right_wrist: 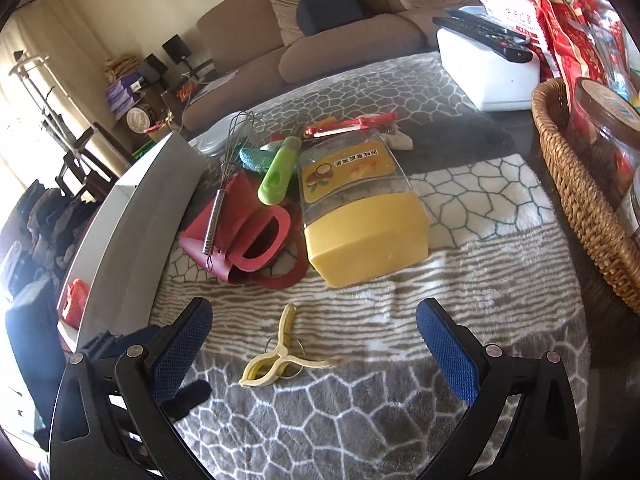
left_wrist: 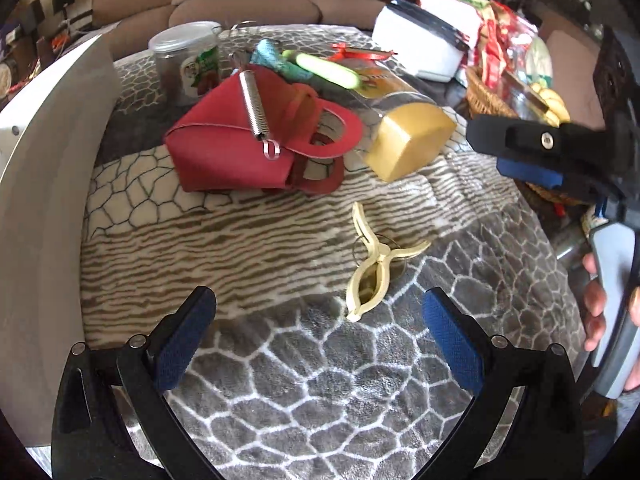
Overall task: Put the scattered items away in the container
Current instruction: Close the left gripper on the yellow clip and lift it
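White container wall (left_wrist: 48, 184) at far left, curving along desk edge. Left claw (left_wrist: 316, 344) spread wide, holding nothing, above grey patterned blanket (left_wrist: 320, 400). Cream clothes peg (left_wrist: 376, 268) lies flat just ahead, between fingers' line. Red pouch (left_wrist: 236, 152) with metal whisk (left_wrist: 254, 102) across it further back. Gold-lidded clear jar (left_wrist: 408, 140) on its side beside pouch. Right claw (right_wrist: 314, 344) also wide apart, empty; peg (right_wrist: 280, 360) on blanket between fingertips, untouched.
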